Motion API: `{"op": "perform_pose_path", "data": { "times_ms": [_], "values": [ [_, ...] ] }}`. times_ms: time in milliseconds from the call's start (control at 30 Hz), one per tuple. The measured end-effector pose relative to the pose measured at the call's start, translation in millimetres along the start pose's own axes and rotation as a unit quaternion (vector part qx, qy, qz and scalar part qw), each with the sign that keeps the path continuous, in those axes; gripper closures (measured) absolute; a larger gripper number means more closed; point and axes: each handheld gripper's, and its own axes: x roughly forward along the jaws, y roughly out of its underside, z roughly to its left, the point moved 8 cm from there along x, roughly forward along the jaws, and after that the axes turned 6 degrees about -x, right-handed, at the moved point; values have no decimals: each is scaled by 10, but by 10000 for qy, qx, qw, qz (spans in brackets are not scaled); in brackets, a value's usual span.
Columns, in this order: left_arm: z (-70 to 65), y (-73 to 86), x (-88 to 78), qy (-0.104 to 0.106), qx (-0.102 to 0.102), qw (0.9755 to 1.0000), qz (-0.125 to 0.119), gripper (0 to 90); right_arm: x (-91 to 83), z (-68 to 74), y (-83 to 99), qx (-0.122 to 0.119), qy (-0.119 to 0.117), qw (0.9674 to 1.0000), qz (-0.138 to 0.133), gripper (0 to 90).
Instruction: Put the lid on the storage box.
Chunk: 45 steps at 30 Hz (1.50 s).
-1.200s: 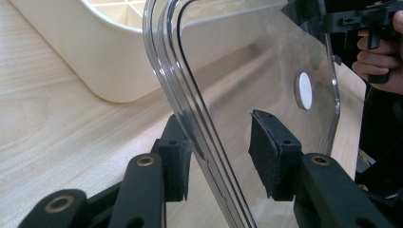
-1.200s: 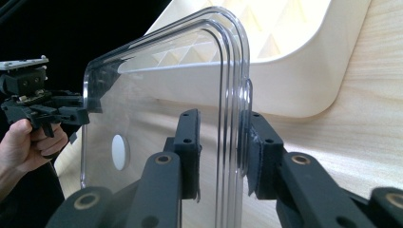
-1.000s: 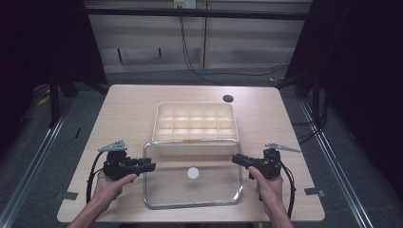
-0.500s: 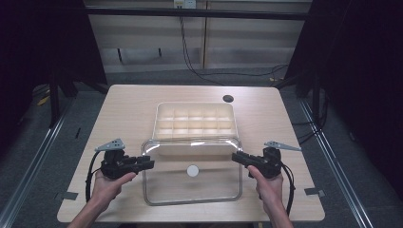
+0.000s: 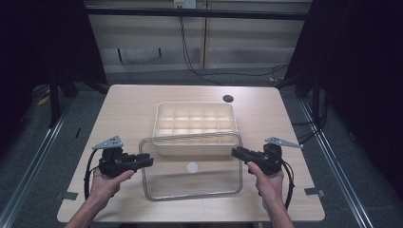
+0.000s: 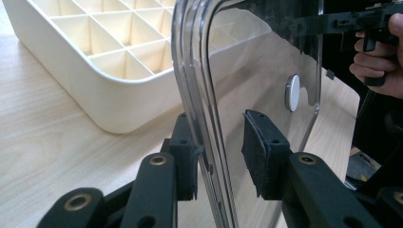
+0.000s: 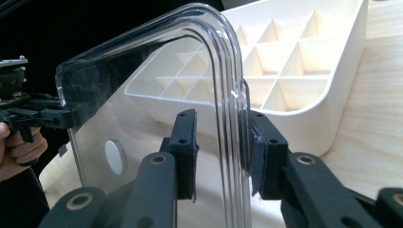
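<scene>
A clear plastic lid [image 5: 190, 185] with a white disc [image 5: 192, 166] in its middle hangs tilted over the table's near half. Its far edge overlaps the cream compartment tray [image 5: 195, 105]. My left gripper [image 5: 147, 160] is shut on the lid's left rim [image 6: 190, 71], and its jaws have just been closing on it. My right gripper [image 5: 235, 152] grips the right rim [image 7: 228, 95]. Its jaws have been easing slightly wider, with the rim still between the pads and touching the right one. The tray's wall [image 6: 95, 95] stands just beyond the lid.
The wooden table [image 5: 119, 109] has a dark round hole [image 5: 227, 99] behind the tray. Grey tape marks [image 5: 311, 191] sit at the near corners. Dark floor and cables surround the table. In the left gripper view the right gripper [image 6: 351, 21] shows through the lid.
The lid has shifted a little away from me, its far edge now over the tray's front. Both hands have hardly moved.
</scene>
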Motion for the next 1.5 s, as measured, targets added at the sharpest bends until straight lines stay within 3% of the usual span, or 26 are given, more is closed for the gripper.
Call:
{"op": "perform_pose_path", "data": {
  "times_ms": [433, 567, 867, 1167, 1300, 1367, 1500],
  "values": [
    [14, -226, -147, 87, -32, 9994, -327, 690, 56, 71, -194, -113, -102, 9998, -140, 671],
    [45, -291, -148, -19, -19, 9994, -334, 685, 77, 87, -269, -159, -82, 9997, -183, 672],
    [30, -422, -156, -31, 29, 9989, -472, 679, 91, 60, -332, -159, -97, 9996, -191, 671],
    [5, -624, -160, -77, 152, 9982, -568, 676, 97, 33, -526, -179, -70, 9994, -277, 661],
    [8, -665, -164, 14, 37, 9979, -650, 680, 93, 30, -602, -208, -63, 9993, -302, 662],
    [23, -681, -164, -105, 117, 9979, -625, 675, 100, 35, -637, -258, -63, 9992, -297, 662],
    [43, -715, -167, -117, 102, 9977, -658, 673, 123, 37, -686, -307, -59, 9991, -301, 662]
  ]
}}
